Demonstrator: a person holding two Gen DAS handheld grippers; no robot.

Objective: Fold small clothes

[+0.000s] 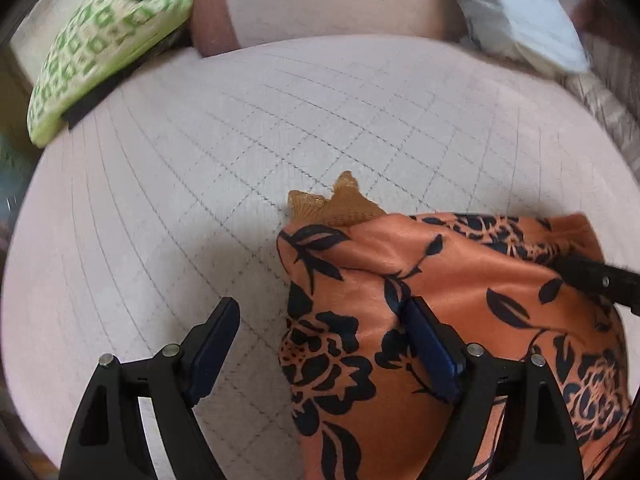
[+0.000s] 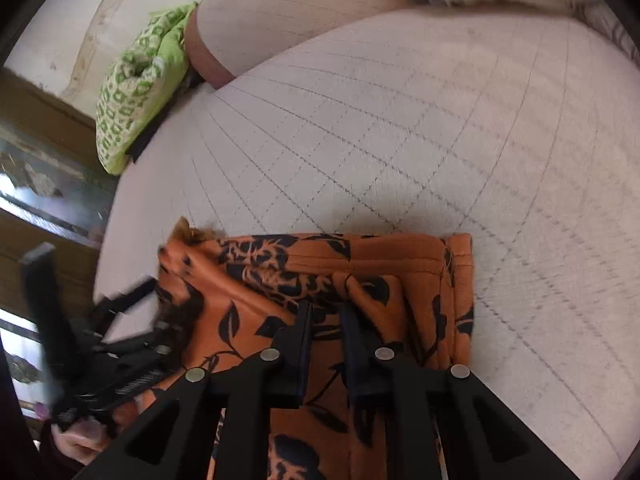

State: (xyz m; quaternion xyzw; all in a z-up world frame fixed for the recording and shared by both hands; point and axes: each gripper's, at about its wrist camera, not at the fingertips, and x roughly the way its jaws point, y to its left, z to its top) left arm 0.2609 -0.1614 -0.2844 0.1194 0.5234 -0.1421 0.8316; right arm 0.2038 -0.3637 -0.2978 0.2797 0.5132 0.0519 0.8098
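The orange floral garment [image 1: 460, 320] lies bunched on the quilted bed [image 1: 200, 180], lower right of the left wrist view. The left gripper [image 1: 320, 344] hangs wide open — one finger on the cloth's edge, the other over bare quilt. The right gripper [image 2: 326, 324] sits low — jaws narrowly apart over a raised fold at lower centre; clamped or not, I cannot tell.

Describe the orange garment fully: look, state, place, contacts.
The garment is orange, satiny cloth printed with dark navy flowers and leaves, with a tan mesh piece poking from one corner. It lies folded and rumpled on the quilted bed. The right hand-held gripper sits over a raised fold; the left hand-held gripper is open at its edge.
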